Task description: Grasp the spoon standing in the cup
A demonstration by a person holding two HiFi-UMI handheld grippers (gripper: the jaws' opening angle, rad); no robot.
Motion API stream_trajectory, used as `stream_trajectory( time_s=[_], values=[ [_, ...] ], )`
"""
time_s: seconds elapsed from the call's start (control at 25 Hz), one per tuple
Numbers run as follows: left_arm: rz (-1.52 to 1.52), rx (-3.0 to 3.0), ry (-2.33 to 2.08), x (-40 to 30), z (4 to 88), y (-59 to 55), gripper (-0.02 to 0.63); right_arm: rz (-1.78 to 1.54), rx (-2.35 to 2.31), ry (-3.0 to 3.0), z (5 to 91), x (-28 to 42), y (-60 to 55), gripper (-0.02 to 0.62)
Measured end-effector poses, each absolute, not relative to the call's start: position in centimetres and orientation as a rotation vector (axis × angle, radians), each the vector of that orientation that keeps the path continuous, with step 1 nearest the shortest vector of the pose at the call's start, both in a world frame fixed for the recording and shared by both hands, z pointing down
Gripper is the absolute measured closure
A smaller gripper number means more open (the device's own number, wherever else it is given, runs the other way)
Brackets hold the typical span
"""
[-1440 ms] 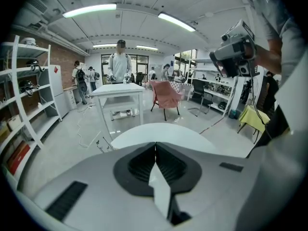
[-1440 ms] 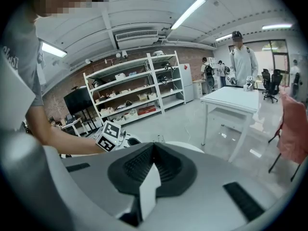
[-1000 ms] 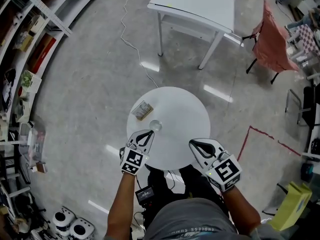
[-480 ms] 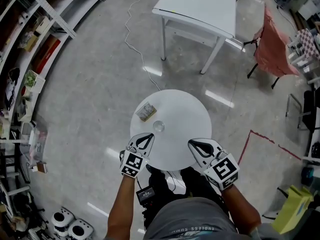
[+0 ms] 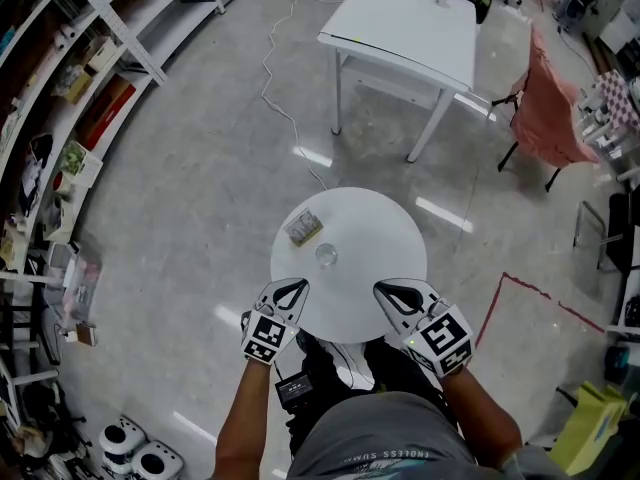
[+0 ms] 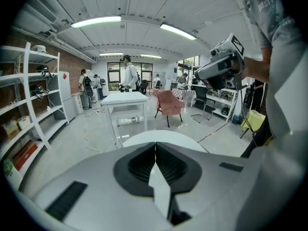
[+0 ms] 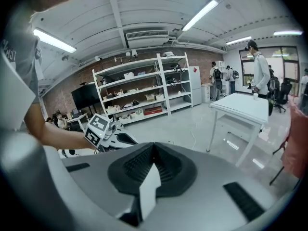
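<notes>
A small clear cup (image 5: 326, 255) stands on the round white table (image 5: 375, 238), left of its middle; the spoon in it is too small to make out. My left gripper (image 5: 292, 288) hangs shut at the table's near left edge, a short way below the cup, holding nothing. At the near right edge my right gripper (image 5: 384, 292) is shut and empty too. In the left gripper view the left gripper (image 6: 155, 146) has its jaws meeting over the table top (image 6: 159, 135). The right gripper (image 7: 154, 146) is shut in its own view, with the cup out of sight.
A small printed packet (image 5: 303, 228) lies on the round table behind the cup. Farther off stand a white rectangular table (image 5: 410, 18) and a chair draped in red cloth (image 5: 548, 93). Shelving (image 5: 60, 98) lines the left side. Red tape (image 5: 512, 278) marks the floor at right.
The head view has drifted, so the table sits lower and further right in the picture. My left gripper has drawn back a little from the cup. Both grippers stay shut.
</notes>
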State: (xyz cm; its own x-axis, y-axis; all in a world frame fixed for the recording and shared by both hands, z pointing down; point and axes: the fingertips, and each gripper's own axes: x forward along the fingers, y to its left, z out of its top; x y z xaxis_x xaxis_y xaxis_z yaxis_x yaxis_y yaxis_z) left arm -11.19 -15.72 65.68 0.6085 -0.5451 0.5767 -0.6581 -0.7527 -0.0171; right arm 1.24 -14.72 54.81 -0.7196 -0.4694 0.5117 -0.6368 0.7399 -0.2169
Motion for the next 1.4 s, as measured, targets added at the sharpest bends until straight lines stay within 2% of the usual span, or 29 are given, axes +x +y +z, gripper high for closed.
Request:
stream_trajectory(
  time_s=[1.0, 1.4],
  values=[
    [0.817, 2.63, -1.019, -15.1, 63.0, -13.3, 0.599, 0.453, 0.772, -2.561, 53.2, -3.4, -15.8, 0.594],
    [0.759, 2.617, -1.048, -16.5, 61.9, -14.1, 0.6, 0.414, 0.82, -2.556, 52.1, -2.9, -17.4, 0.594]
  ],
)
